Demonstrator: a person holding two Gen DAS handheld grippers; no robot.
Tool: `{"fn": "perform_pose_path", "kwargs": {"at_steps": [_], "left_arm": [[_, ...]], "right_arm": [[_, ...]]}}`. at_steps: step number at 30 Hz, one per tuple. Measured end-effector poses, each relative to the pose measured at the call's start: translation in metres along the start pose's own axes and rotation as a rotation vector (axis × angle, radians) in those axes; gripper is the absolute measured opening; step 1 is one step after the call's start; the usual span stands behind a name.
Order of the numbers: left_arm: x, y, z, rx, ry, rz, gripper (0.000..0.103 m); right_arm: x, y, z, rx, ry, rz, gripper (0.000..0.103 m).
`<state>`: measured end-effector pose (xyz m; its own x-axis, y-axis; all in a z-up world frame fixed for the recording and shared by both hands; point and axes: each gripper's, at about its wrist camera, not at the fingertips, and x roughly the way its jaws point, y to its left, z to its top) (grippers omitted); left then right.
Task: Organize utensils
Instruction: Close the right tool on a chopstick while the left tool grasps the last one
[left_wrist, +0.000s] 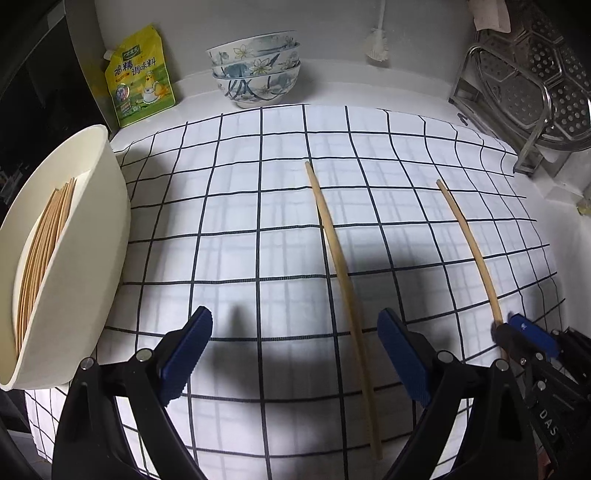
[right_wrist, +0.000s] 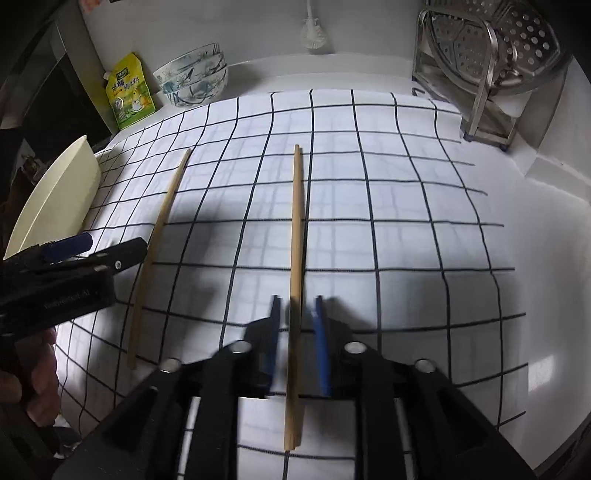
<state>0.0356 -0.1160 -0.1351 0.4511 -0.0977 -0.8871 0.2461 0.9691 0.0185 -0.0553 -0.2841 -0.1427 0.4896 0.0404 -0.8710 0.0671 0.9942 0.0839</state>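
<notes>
A checked cloth (left_wrist: 229, 206) covers the counter. One wooden chopstick (left_wrist: 340, 266) lies on it, running between the fingers of my left gripper (left_wrist: 295, 332), close to the right pad; the jaws stand wide open and touch nothing. At the left edge a cream oval container (left_wrist: 92, 266) holds several chopsticks (left_wrist: 40, 251). In the right wrist view a pair of chopsticks (right_wrist: 295, 221) runs between the blue pads of my right gripper (right_wrist: 295, 325), with a small gap on each side. The lone chopstick (right_wrist: 159, 240), left gripper (right_wrist: 99, 247) and container (right_wrist: 55, 199) show at the left.
Stacked floral bowls (left_wrist: 255, 70) and a yellow seasoning pouch (left_wrist: 138, 77) stand against the back wall. A steel rack with perforated steamer plates (left_wrist: 532, 85) fills the back right corner. A white brush (left_wrist: 376, 44) hangs on the wall. A person's hand (right_wrist: 33, 373) grips the left tool.
</notes>
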Motion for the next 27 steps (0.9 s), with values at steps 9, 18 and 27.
{"fn": "perform_pose_path", "kwargs": {"at_steps": [9, 18, 27], "left_arm": [[0.016, -0.006, 0.002, 0.014, 0.012, 0.077, 0.087], [0.010, -0.021, 0.005, 0.040, 0.014, -0.016, 0.008], [-0.015, -0.004, 0.010, 0.032, 0.008, -0.071, 0.007]], "right_arm": [[0.014, 0.012, 0.007, -0.087, -0.021, -0.044, 0.041], [0.014, 0.020, 0.006, -0.125, -0.031, -0.034, 0.007], [-0.011, 0.017, 0.016, -0.026, -0.044, 0.037, 0.007]]}}
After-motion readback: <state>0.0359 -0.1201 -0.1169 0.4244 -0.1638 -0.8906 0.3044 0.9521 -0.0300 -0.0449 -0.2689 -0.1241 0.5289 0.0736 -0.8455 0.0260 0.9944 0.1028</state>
